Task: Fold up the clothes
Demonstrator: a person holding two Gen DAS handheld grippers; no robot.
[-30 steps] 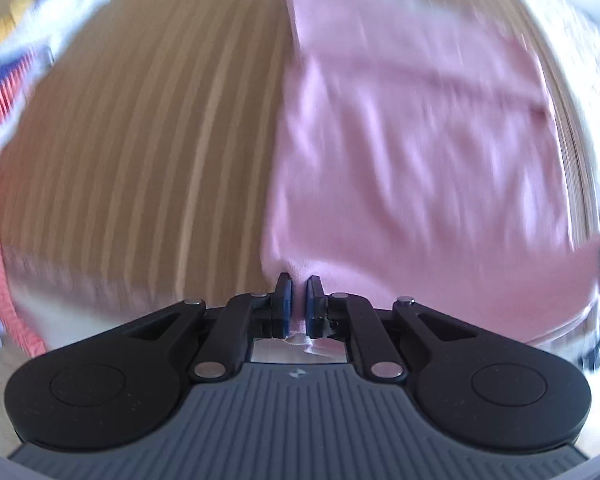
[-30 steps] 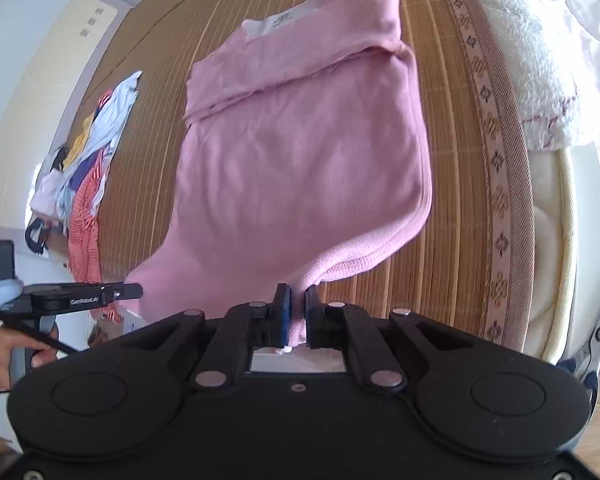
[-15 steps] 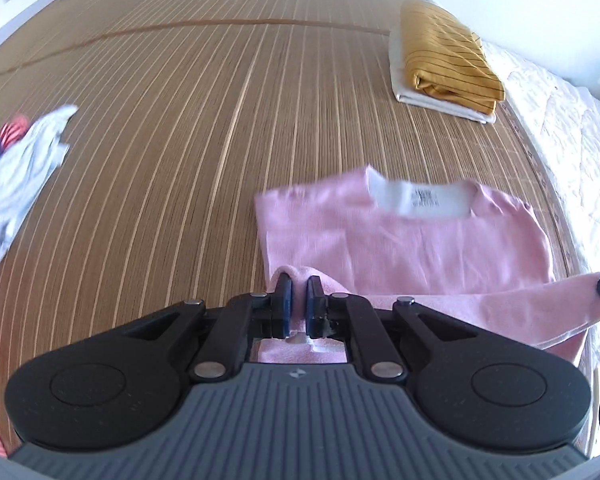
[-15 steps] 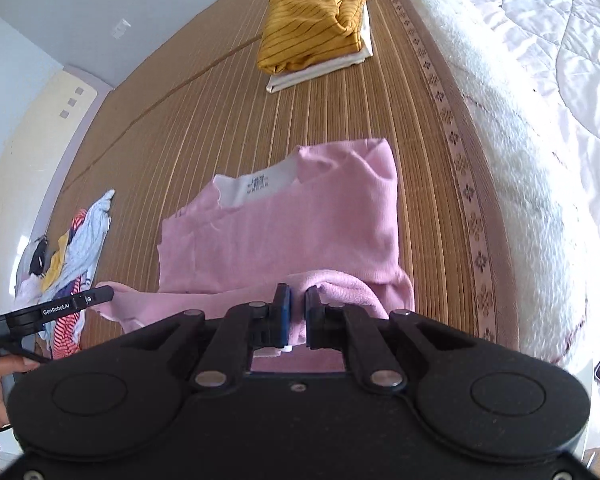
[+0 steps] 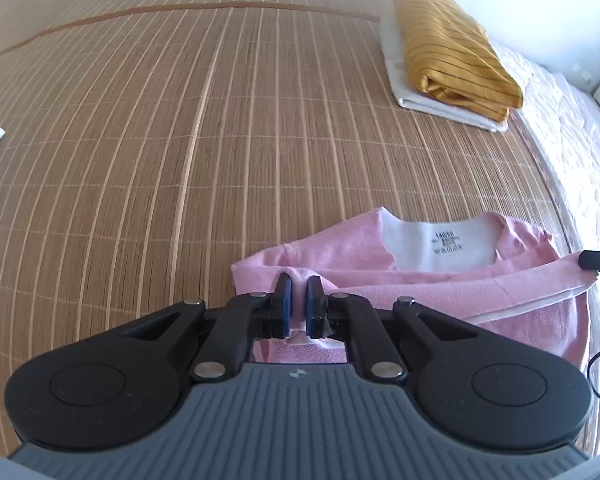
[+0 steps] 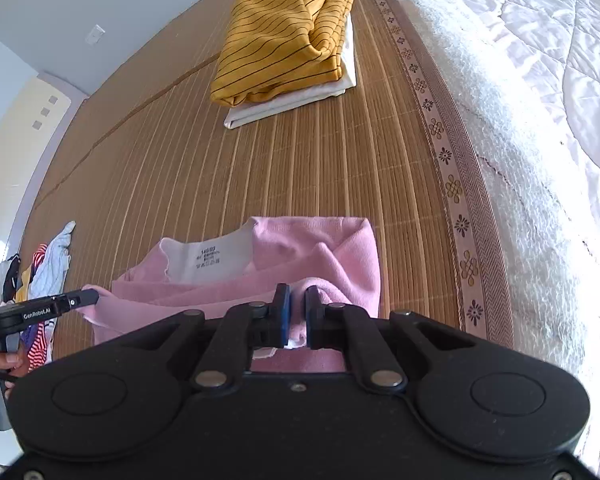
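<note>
Fabric fills both our grips: left gripper (image 5: 299, 285) and right gripper (image 6: 296, 295) pinch the pink shirt (image 6: 320, 248), nearly closed; folded pile (image 6: 288, 36) at twelve o'clock.

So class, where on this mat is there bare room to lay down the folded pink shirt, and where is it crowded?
The widest bare stretch of bamboo mat lies between the pink shirt and the mustard striped top stacked on white cloth, running toward the far wall. It is crowded at the heap of mixed clothes and along the white quilt.
</note>
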